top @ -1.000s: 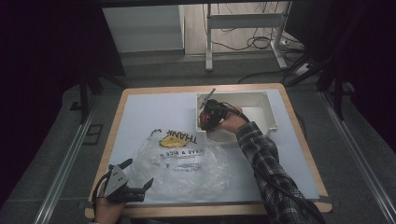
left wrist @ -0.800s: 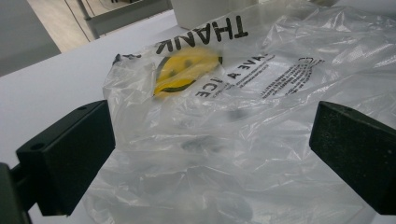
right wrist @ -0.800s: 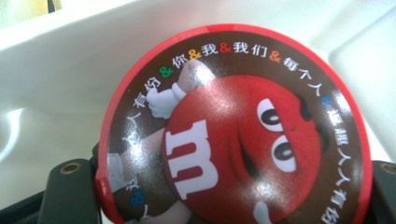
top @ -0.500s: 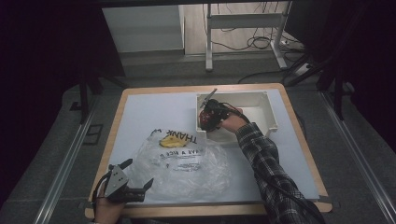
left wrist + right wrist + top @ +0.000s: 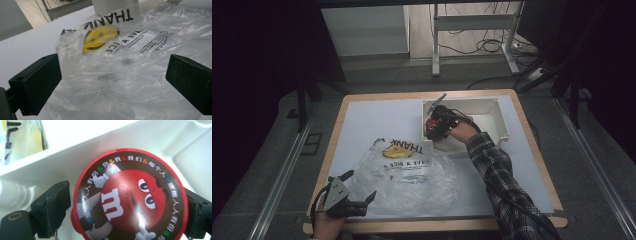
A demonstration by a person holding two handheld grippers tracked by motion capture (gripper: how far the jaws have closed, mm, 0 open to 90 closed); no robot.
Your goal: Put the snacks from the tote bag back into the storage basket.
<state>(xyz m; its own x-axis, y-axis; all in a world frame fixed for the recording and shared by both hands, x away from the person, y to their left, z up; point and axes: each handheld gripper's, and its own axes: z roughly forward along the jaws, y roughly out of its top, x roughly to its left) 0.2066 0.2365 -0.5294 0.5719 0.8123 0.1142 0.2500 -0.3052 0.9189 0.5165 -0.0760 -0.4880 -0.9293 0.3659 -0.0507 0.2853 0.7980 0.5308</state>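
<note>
Over the worktop (image 5: 377,120), the high view shows the right gripper (image 5: 435,125) at the near-left corner of a white plastic bin (image 5: 497,117), carrying a red M&M's container (image 5: 431,128). The left gripper (image 5: 346,196) hovers at the worktop's near-left edge, just beside a crumpled clear plastic bag (image 5: 412,175) printed with a yellow smiley.

Along the left gripper view, the fingers (image 5: 35,82) stand wide apart with the bag (image 5: 130,75) lying between and beyond them, ungrasped.

Close in, the right gripper view shows the fingers (image 5: 53,207) clamped on either side of the round container (image 5: 130,200) above the bin's wall (image 5: 50,155). Its rim is smooth and curved, so it could likely slip or twist free, or clip the bin wall on the way out.
</note>
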